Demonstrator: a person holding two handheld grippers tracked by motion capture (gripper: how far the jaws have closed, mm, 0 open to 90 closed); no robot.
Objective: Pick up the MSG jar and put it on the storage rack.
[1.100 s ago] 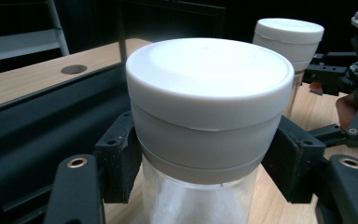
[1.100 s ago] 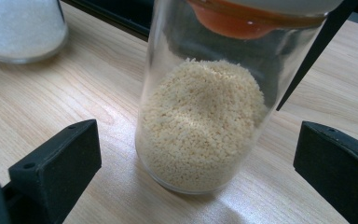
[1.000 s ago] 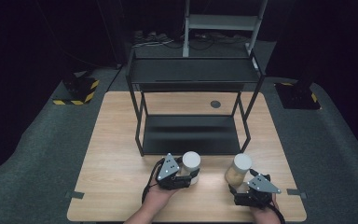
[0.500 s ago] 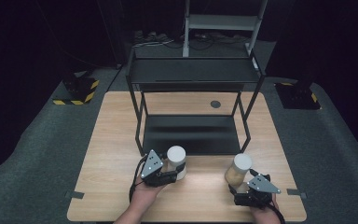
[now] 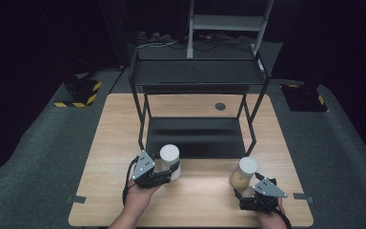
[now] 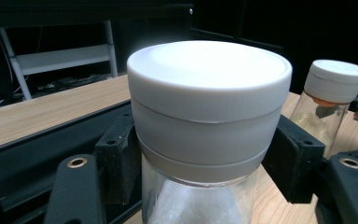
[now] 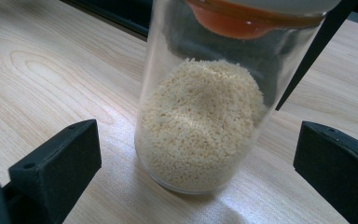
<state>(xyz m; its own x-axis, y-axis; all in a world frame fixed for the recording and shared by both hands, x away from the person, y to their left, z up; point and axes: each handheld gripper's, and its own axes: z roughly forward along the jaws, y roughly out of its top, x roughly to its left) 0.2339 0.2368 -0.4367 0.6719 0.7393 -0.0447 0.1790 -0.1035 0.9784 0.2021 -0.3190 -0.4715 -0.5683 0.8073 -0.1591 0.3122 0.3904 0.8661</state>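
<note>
White-lidded jar, pale wooden table

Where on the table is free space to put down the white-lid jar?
Free: bare wood left of the black rack, and between the white-lid jar and grain jar. Crowded: the table middle, under the rack.

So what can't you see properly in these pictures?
- White-lidded jar, left gripper view: its bottom is cut off by the picture's lower edge, and its white contents are too blurry to name.
- Jar of pale grains, right gripper view: its lid is cut off by the top edge.
- Small dark round mark on the table, high view: too small to identify.
</note>
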